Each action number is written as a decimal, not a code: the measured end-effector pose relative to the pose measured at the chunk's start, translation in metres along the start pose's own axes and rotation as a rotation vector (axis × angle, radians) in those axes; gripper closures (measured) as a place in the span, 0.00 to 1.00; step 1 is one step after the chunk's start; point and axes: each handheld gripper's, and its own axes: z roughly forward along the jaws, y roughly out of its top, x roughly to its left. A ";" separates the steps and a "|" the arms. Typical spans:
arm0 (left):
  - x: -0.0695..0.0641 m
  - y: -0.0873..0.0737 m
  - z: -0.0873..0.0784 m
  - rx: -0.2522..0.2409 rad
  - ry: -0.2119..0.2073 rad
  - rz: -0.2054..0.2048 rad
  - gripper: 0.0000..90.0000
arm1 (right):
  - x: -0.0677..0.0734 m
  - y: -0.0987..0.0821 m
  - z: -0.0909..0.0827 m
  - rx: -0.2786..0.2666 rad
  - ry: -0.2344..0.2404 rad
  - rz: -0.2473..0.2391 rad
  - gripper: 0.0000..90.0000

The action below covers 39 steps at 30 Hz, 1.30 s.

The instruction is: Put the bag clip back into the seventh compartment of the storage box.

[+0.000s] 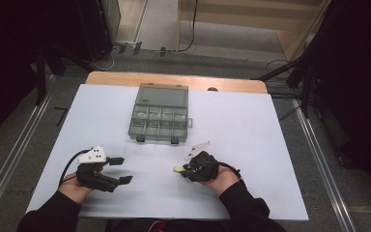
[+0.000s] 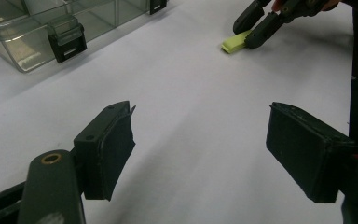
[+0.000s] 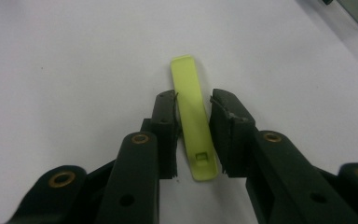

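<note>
A flat yellow-green plastic strip (image 3: 186, 74) lies on the white sheet (image 1: 251, 135). My right gripper (image 3: 193, 116) has its two black pads against the strip's long sides, shut on it low to the table. In the high view the strip (image 1: 178, 169) pokes out left of the right gripper (image 1: 184, 169). My left gripper (image 1: 122, 170) rests at the near left, open, with nothing between its fingers. The left gripper view shows its own pads wide apart (image 2: 200, 149) and, farther off, the strip (image 2: 235, 43) in the right gripper (image 2: 249, 30).
A clear grey compartment box (image 1: 159, 116) with its lid raised stands mid-table beyond both hands; its latched front corner (image 2: 28, 42) shows in the left gripper view. Bare white sheet lies between the two grippers. The wooden table edge (image 1: 174, 79) runs along the back.
</note>
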 end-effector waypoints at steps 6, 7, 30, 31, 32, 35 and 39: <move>0.000 0.000 0.000 0.002 -0.001 -0.001 0.25 | -0.001 0.000 0.000 0.001 0.003 0.012 0.87; 0.000 0.000 0.000 0.002 0.000 -0.001 0.25 | -0.001 0.000 0.000 0.000 0.005 0.016 0.87; 0.001 0.000 0.000 -0.005 0.000 -0.006 0.25 | -0.015 0.000 -0.006 -0.023 0.108 0.183 0.87; 0.001 0.000 0.000 -0.003 0.000 -0.005 0.25 | -0.016 0.000 -0.007 -0.025 0.113 0.190 0.87; 0.001 0.000 0.000 -0.003 0.000 -0.005 0.25 | -0.016 0.000 -0.007 -0.025 0.113 0.190 0.87; 0.001 0.000 0.000 -0.002 -0.002 -0.006 0.25 | -0.018 0.001 -0.010 -0.032 0.116 0.204 0.87; 0.001 0.000 0.000 -0.004 0.000 -0.006 0.25 | -0.019 0.002 -0.012 -0.036 0.123 0.221 0.87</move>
